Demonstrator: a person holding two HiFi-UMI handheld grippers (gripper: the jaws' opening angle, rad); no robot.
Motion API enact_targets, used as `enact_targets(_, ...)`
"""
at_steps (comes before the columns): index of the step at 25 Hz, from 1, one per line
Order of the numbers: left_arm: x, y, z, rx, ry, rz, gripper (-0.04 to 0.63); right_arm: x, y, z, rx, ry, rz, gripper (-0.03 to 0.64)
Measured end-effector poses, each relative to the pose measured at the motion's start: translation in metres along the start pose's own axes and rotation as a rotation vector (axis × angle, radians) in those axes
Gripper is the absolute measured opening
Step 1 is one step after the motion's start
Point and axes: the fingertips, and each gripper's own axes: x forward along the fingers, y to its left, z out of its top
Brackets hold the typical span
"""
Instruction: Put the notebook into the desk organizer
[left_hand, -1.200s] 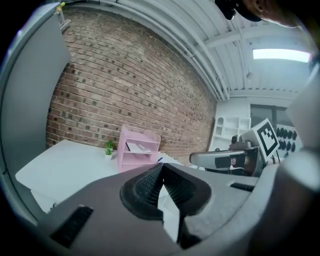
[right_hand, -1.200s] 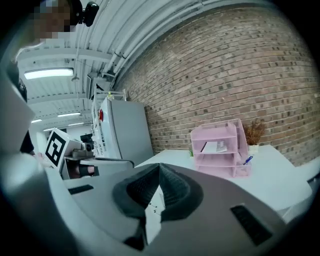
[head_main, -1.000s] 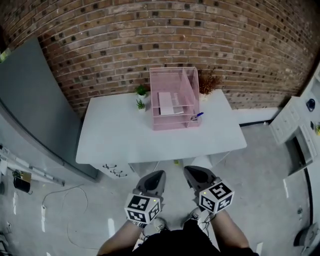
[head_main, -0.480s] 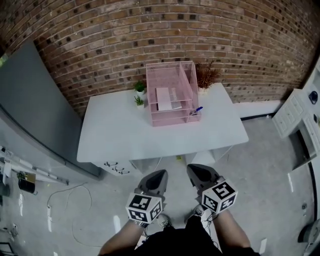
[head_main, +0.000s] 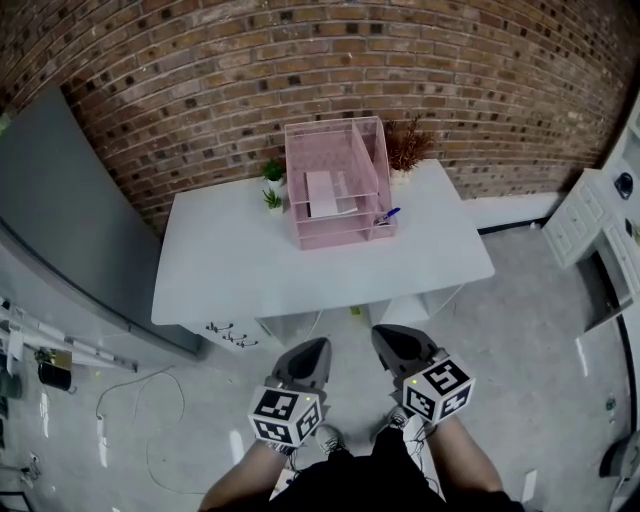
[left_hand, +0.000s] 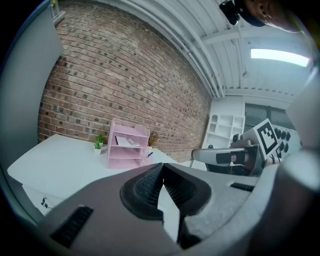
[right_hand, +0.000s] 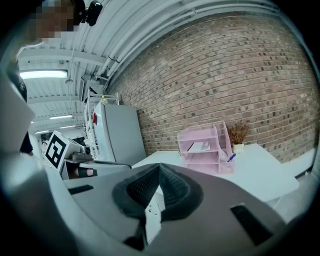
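Observation:
A pink desk organizer (head_main: 338, 185) stands at the back of the white table (head_main: 250, 275), against the brick wall. A white notebook (head_main: 328, 194) lies on its top tray; it shows too in the left gripper view (left_hand: 126, 142) and the right gripper view (right_hand: 201, 146). A blue pen (head_main: 388, 215) sticks out of the organizer's right side. My left gripper (head_main: 312, 352) and right gripper (head_main: 388, 342) hang side by side well in front of the table, over the floor, both shut and holding nothing.
Two small green plants (head_main: 271, 184) stand left of the organizer and a dried brown plant (head_main: 405, 148) to its right. A grey panel (head_main: 60, 230) leans at the left. White cabinets (head_main: 585, 235) stand at the right. Cables (head_main: 140, 420) lie on the floor.
The view has drifted back a little from the table; the organizer sits slightly higher and further left in the head view. Both grippers stay shut, close together.

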Motion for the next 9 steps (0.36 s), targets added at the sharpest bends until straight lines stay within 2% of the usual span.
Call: enact_targets(9,-0.0031,-0.0052,0.0005,0.007,0.003,-0.015,0.006,-0.0046,0.0029,-0.0005,0.005,-0.004,-0.007,0.003)
